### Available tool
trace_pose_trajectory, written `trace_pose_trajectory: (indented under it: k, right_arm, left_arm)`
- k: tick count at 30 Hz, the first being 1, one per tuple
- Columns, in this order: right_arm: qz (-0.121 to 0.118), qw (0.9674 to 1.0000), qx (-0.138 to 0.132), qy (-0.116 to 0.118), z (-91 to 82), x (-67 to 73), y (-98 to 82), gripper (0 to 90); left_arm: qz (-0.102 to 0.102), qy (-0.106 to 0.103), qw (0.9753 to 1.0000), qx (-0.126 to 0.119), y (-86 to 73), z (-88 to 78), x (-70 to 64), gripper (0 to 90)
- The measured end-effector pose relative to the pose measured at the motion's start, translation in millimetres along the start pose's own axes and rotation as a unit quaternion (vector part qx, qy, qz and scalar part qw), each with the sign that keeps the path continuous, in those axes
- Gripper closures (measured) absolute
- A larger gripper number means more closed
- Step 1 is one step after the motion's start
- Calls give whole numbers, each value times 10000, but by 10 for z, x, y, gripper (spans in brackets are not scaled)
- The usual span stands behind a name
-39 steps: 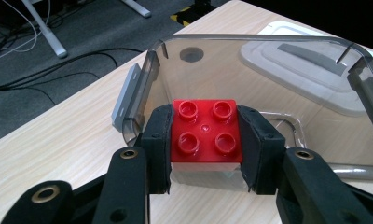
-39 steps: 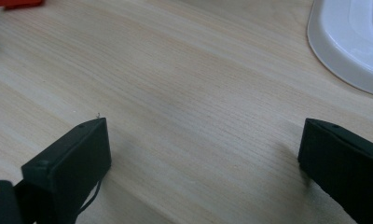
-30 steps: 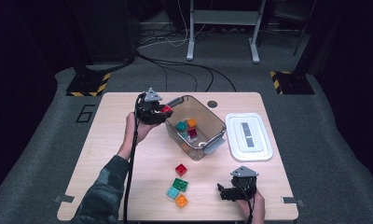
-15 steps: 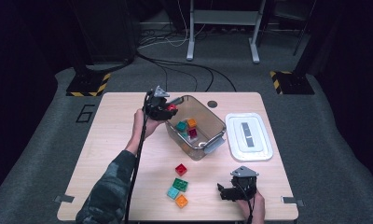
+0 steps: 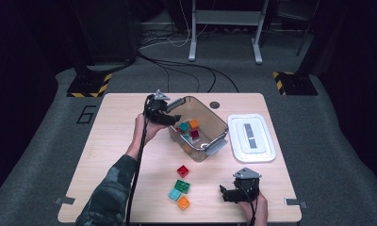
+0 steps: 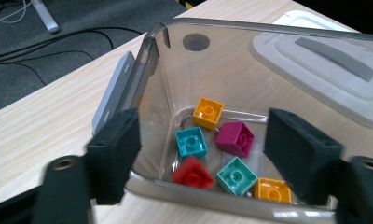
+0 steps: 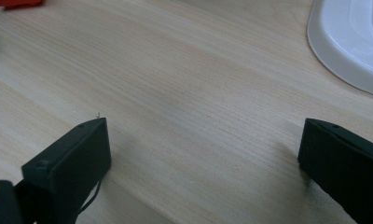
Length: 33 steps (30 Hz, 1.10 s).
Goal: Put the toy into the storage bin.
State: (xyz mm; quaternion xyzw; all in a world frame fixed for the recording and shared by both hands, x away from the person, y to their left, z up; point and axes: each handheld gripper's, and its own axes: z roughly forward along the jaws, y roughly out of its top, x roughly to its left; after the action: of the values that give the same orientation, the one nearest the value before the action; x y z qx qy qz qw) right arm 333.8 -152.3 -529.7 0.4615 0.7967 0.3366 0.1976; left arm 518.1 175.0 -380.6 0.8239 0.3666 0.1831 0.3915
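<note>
Red brick [image 6: 192, 173] released into clear bin [image 6: 152, 56]
Left tongs [image 6: 201, 149] have just been opened wide, empty; right tongs [image 7: 203, 163] are rested wide on surface [image 7: 184, 84].

High overhead, two close views; shared bin [image 5: 198, 129].

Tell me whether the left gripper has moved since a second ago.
Yes. The left gripper has shifted slightly right, over the clear bin's near rim; its fingers have just been opening, nothing between them.
</note>
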Motion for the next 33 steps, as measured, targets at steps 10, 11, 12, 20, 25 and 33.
trace_pose_trajectory:
  k: [10, 11, 12, 20, 25, 33]
  right_arm:
    - [0, 10000, 0, -1, 0, 0, 0, 14]
    - [0, 10000, 1, 0, 0, 0, 0, 14]
    - [0, 10000, 0, 0, 0, 0, 0, 14]
    - [-3, 10000, 2, 0, 0, 0, 0, 14]
    - [22, 10000, -6, 0, 1, 3, 1, 14]
    - [-1, 10000, 1, 0, 0, 0, 0, 14]
  left_arm:
    - [177, -21, 9997, -140, -168, -329, -147, 146]
    - [199, -4, 9997, -149, -188, -366, -166, 142]
    - [192, -14, 9997, -177, -211, -398, -185, 139]
    - [285, 47, 9993, -220, -442, -625, -313, 113]
    - [297, 58, 9992, -280, -600, -720, -384, 107]
    - [303, 50, 9993, -217, -879, -761, -516, 94]
